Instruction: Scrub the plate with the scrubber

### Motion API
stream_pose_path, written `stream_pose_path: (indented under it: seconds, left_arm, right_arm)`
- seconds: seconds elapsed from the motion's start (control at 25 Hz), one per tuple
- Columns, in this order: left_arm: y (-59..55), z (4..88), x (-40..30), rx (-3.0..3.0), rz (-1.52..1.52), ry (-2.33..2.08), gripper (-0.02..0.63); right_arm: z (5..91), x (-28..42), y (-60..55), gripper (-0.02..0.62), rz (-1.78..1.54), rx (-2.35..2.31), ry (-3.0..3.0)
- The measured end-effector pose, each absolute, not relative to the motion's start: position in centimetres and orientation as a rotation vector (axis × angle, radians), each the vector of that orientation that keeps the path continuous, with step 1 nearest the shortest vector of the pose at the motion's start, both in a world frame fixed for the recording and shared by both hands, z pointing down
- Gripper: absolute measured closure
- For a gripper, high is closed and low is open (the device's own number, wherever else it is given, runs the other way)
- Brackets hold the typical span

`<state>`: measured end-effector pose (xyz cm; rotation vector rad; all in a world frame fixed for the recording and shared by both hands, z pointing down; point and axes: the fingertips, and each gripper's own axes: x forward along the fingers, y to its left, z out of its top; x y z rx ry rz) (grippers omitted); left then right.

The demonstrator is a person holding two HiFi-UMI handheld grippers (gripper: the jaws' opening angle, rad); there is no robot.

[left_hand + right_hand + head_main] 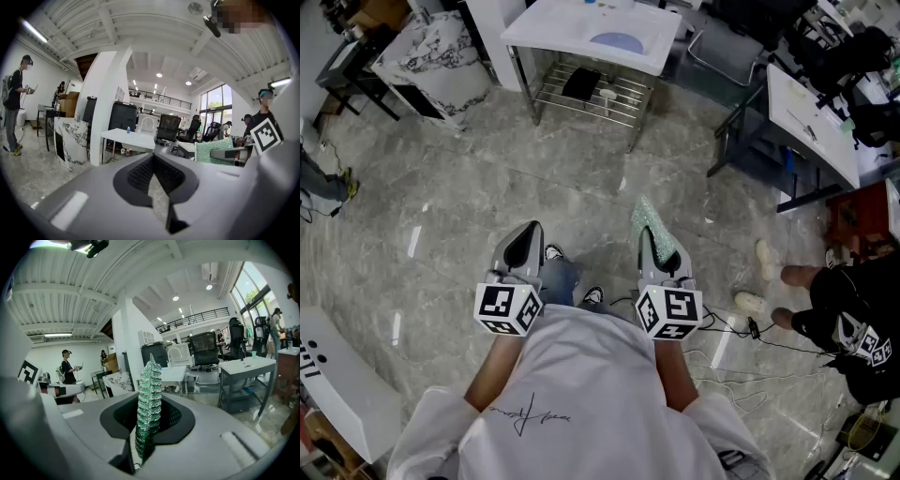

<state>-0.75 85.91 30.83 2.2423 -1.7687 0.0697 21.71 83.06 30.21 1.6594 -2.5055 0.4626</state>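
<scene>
My right gripper is shut on a sparkly green scrubber, which stands edge-on between the jaws and pokes out past the tips. My left gripper is shut with nothing in it; in its own view the pads meet at the tip. Both are held at waist height over the floor. A pale blue plate lies on a white table far ahead, well away from both grippers. The left gripper view shows the scrubber off to the right.
A wire shelf sits under the white table. A marble-pattern cabinet stands to its left, and a desk to the right. Cables trail on the floor near a crouched person. Other people stand around the room.
</scene>
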Motion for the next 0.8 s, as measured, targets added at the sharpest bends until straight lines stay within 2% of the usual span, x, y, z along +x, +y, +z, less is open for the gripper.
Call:
stream_pose_path:
  seconds: [0.32, 0.8]
  left_arm:
    - [81.3, 31.8, -0.8, 2.246, 0.072, -1.714, 0.557]
    - [67.9, 32.0, -3.6, 2.223, 0.104, -1.590, 0.557]
  right_arm:
    - [31.2, 20.4, 79.5, 0.535, 0.550, 1.654, -2.507]
    - [31.6, 16.4, 67.8, 0.532, 0.626, 1.664, -2.447]
